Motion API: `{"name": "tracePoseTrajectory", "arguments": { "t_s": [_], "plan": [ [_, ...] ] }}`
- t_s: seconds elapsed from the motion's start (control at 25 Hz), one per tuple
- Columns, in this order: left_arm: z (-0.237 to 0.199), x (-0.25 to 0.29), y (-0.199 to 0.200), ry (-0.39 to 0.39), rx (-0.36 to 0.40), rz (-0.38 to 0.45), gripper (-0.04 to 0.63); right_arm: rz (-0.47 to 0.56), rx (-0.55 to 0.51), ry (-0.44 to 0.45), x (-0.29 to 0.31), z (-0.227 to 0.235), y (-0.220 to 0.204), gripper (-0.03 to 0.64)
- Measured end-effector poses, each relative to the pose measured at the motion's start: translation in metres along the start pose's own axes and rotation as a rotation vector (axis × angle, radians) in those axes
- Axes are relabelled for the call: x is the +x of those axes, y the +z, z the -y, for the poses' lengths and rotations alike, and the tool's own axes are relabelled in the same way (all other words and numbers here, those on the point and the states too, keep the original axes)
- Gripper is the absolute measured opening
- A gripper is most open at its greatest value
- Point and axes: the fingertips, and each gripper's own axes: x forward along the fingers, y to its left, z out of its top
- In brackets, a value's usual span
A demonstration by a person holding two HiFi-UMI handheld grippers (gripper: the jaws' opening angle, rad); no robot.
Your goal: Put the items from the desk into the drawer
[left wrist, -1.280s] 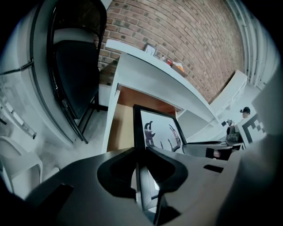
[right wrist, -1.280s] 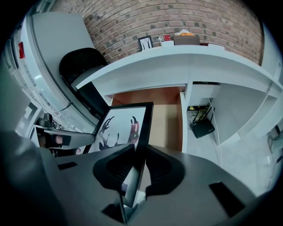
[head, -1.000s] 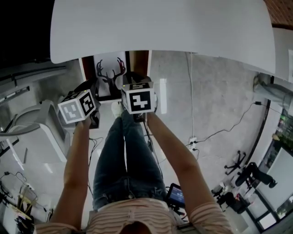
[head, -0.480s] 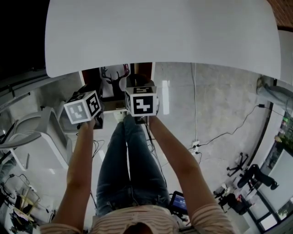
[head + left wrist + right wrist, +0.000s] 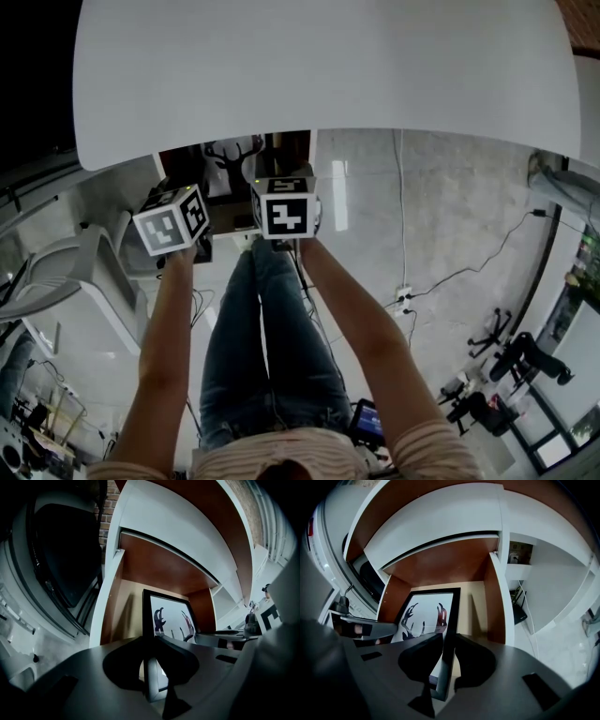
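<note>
Head view: the framed antler picture [image 5: 232, 153] shows at 11 o'clock, just under the white desk [image 5: 328, 66]. Left gripper view: the left gripper [image 5: 152, 679] clamps the frame's left edge at 6 o'clock. Right gripper view: the right gripper [image 5: 444, 667] grasps its right edge inside a brown-walled recess [image 5: 440, 564].

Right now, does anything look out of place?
Nothing broken or spilled. Only oddity: the framed antler picture hangs below the white desk, pinched at opposite edges by the left tool and right tool.

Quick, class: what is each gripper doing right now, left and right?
Left gripper: shut on the picture frame, at its left edge.
Right gripper: shut on its right edge.
</note>
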Motion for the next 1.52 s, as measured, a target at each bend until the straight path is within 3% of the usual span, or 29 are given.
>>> {"name": "tracePoseTrajectory", "arguments": {
  "t_s": [0.8, 1.36, 1.52],
  "plan": [
    [-0.018, 0.041, -0.008, 0.047, -0.001, -0.004, 0.075, 0.042, -0.008, -0.008, 0.041, 0.010, -0.004, 0.086],
    [-0.023, 0.053, -0.008, 0.143, 0.035, 0.011, 0.075, 0.072, -0.033, -0.068, 0.056, 0.014, -0.004, 0.086],
    [-0.026, 0.061, -0.011, 0.147, 0.011, 0.002, 0.075, 0.059, -0.026, -0.077, 0.061, 0.016, -0.005, 0.086]
  ]
}}
